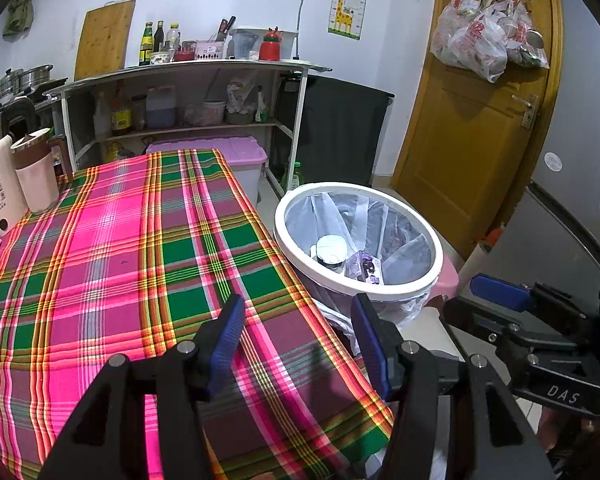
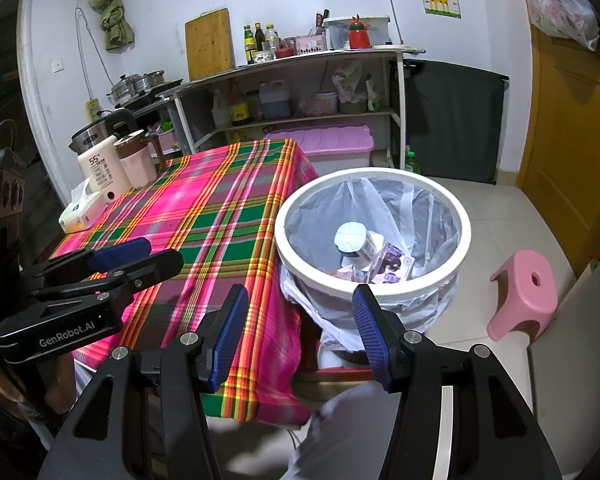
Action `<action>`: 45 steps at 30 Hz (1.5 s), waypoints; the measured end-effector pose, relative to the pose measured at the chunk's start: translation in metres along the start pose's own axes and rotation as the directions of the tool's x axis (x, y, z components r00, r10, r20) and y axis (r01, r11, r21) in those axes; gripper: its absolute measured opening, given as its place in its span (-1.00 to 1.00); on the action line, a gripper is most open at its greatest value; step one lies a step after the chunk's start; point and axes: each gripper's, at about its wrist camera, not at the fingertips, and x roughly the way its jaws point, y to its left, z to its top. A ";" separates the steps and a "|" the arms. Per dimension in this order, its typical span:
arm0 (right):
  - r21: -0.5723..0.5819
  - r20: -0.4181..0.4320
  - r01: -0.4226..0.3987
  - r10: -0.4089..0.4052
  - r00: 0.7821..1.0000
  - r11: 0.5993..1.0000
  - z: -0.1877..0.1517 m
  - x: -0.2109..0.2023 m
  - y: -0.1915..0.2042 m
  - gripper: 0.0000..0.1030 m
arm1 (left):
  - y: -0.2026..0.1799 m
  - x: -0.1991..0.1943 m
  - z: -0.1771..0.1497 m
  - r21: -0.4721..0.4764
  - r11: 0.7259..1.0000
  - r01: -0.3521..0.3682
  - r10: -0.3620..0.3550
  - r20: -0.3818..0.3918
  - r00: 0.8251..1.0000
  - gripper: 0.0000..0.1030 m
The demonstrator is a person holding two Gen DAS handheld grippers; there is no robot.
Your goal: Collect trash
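Bin rim (image 2: 374,294) beside tablecloth edge (image 2: 278,240)

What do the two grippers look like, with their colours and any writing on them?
Both are black angular frames with silver round bolts. Each of the fingers carries a dark blue ribbed pad. The left gripper bears white "GenRobot.AI" lettering on its side; the right gripper shows the letters "DAS". No cables are visible.

A white-rimmed trash bin (image 2: 374,294), lined with a clear plastic bag, stands just beside the desk. Inside lie a tilted white bottle (image 2: 356,245) and what looks like a purple packet (image 2: 392,268).
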 end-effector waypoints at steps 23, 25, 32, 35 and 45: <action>0.001 -0.002 -0.001 0.001 1.000 1.000 0.000 0.000 0.001 0.07 | 0.004 -0.002 -0.003 0.000 1.000 -0.015 0.015 0.002 1.000 0.11; 0.001 -0.002 -0.001 0.001 1.000 1.000 0.000 0.000 0.003 0.07 | 0.003 -0.002 -0.002 0.000 1.000 -0.017 0.017 0.002 1.000 0.11; 0.002 -0.002 -0.001 0.001 1.000 1.000 0.000 0.000 0.001 0.07 | 0.003 -0.002 -0.003 0.001 1.000 -0.018 0.018 0.000 1.000 0.11; 0.002 -0.003 -0.001 0.001 1.000 1.000 0.000 0.000 0.003 0.07 | 0.003 -0.002 -0.003 0.001 1.000 -0.017 0.017 0.000 1.000 0.11; 0.002 -0.003 -0.001 0.001 1.000 1.000 0.000 0.000 0.003 0.07 | 0.006 -0.003 -0.010 0.004 1.000 -0.021 0.021 -0.013 1.000 0.11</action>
